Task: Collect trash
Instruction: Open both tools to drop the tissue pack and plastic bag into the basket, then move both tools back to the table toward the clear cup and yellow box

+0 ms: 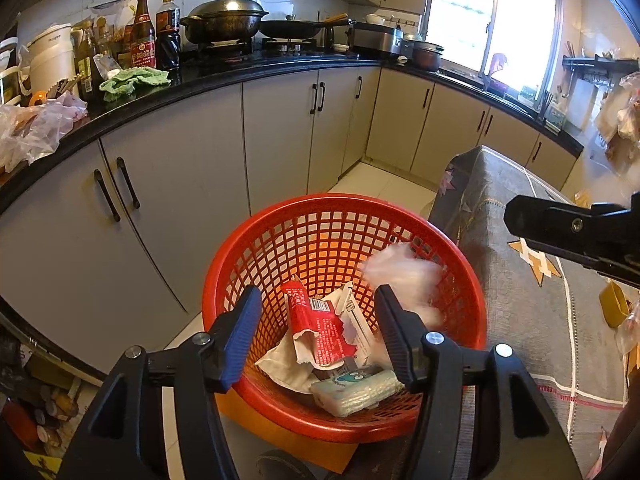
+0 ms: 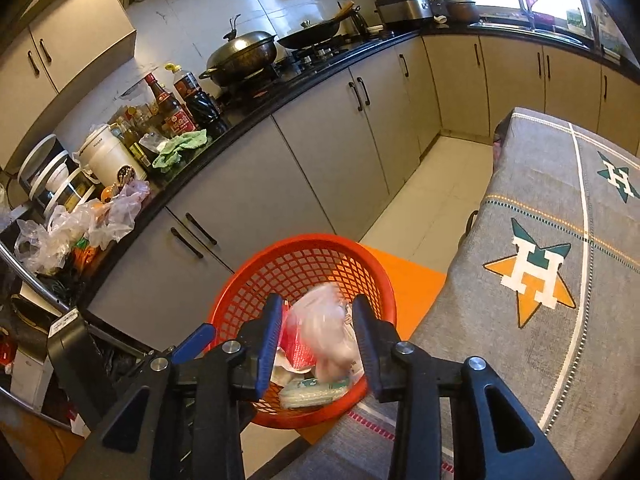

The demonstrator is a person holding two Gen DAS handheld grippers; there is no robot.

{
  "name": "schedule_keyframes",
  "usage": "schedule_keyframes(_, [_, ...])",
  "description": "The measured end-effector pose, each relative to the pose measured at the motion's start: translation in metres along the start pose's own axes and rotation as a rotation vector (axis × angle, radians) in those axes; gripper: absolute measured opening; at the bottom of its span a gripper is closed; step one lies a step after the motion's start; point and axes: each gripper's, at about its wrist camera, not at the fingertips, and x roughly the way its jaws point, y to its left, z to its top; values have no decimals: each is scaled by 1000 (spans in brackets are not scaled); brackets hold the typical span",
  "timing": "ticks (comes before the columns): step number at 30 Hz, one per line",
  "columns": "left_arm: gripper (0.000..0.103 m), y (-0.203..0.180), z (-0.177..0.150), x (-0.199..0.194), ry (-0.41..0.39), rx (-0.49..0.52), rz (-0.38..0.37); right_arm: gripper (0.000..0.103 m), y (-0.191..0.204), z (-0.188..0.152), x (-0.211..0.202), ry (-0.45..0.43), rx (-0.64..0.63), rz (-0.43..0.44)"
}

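A red mesh basket (image 1: 280, 240) stands on the floor beside the table; it also shows in the right wrist view (image 2: 304, 260). Inside lie a red wrapper (image 1: 320, 328), white paper (image 1: 280, 368) and a pale green packet (image 1: 356, 392). A blurred clear plastic bag (image 1: 400, 272) hangs in the air over the basket, between the open fingers of my right gripper (image 2: 316, 332); it also shows in the right wrist view (image 2: 324, 328). My left gripper (image 1: 316, 340) is open and empty just above the basket's near rim. The right gripper shows in the left wrist view as a black body (image 1: 576, 232).
A table with a grey star-patterned cloth (image 2: 540, 240) stands right of the basket. A black counter (image 1: 200, 84) with bottles, a wok, a green rag (image 1: 134, 80) and plastic bags (image 1: 32, 128) runs along grey cabinets. An orange mat (image 2: 408, 280) lies under the basket.
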Motion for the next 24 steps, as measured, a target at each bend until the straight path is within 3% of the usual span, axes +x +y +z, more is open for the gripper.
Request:
schedule_keyframes(6, [58,2,0,-11,-21,-4,-6,39,-3,-3,-20,-28,7,12])
schedule_keyframes(13, [60,-19,-3,-37,-71,35,-29,42,-20,-28,-61,-55,24,-37])
schedule_keyframes(17, [61,-43,-5,-55,-97,62,-63,42,-45,-47,-94,-76,77,-67])
schedule_keyframes(24, [62,-93,-12,-79,-104,139,-141,42,-112,-84,-177,-163,178,-206])
